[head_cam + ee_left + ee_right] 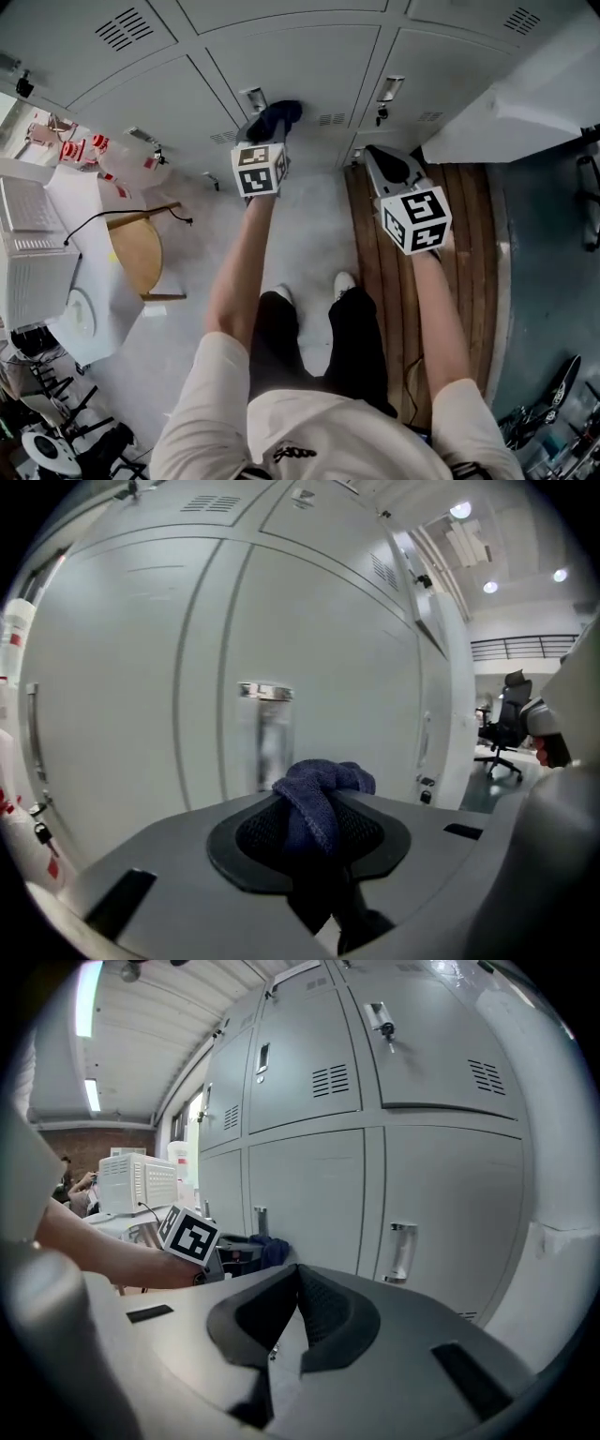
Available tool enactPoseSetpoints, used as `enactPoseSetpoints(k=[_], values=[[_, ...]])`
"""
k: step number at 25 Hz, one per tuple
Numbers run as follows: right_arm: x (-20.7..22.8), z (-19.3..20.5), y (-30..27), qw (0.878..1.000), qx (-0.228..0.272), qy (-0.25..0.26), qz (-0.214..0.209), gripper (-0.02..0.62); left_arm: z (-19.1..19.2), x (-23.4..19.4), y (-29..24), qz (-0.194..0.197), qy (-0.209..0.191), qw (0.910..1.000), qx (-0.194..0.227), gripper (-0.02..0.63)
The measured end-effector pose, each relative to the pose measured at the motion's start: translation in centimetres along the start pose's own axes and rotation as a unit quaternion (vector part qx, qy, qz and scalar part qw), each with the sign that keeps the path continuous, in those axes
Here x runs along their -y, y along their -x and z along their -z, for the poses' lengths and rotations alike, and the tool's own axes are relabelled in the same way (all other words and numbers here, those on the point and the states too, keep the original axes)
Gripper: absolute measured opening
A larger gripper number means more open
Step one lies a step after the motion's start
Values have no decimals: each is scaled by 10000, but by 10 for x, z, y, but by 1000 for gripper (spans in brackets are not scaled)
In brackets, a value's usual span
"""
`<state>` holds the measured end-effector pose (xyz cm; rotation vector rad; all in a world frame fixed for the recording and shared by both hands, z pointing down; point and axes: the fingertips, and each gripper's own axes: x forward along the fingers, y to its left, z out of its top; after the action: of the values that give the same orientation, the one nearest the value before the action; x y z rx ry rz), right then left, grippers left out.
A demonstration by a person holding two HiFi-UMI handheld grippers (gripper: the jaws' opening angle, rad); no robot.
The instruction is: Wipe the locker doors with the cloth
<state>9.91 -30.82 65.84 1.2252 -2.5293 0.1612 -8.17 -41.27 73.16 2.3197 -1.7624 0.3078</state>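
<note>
A dark blue cloth (pixel 277 116) is bunched between the jaws of my left gripper (pixel 270 129), which is shut on it. The cloth (pixel 321 802) is held close to a grey locker door (pixel 141 686), just before its metal handle (pixel 266 731); whether it touches the door cannot be told. My right gripper (pixel 382 159) hangs to the right, near the lower lockers (pixel 281 56), its jaws shut with nothing between them. In the right gripper view the right gripper (pixel 298 1309) points at a door with a handle (pixel 401 1251), and the left gripper (pixel 234 1252) with the cloth (pixel 272 1249) shows at the left.
A wooden slatted platform (pixel 473 244) lies under my right arm. A round wooden stool (pixel 136 253) and a white table (pixel 89 328) with a white machine (pixel 33 248) stand at the left. A large white surface (pixel 525 103) juts in at the upper right.
</note>
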Motion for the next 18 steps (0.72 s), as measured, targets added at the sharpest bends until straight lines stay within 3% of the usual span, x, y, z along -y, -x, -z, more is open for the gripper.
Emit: enactPoseSetpoints(k=[5, 7, 11, 18], values=[[-30, 0, -29, 9996, 97, 64, -240, 6, 15, -68, 34, -599, 131, 9981, 66, 118], [-33, 4, -39, 9997, 125, 0, -199, 6, 32, -83, 37, -611, 255, 9978, -76, 120], [-25, 18, -51, 9997, 169, -192, -7, 6, 60, -66, 20, -49, 182, 9994, -287, 118], [6, 52, -47, 9997, 75, -94, 218, 6, 52, 28, -38, 896, -21, 9960, -42, 118]])
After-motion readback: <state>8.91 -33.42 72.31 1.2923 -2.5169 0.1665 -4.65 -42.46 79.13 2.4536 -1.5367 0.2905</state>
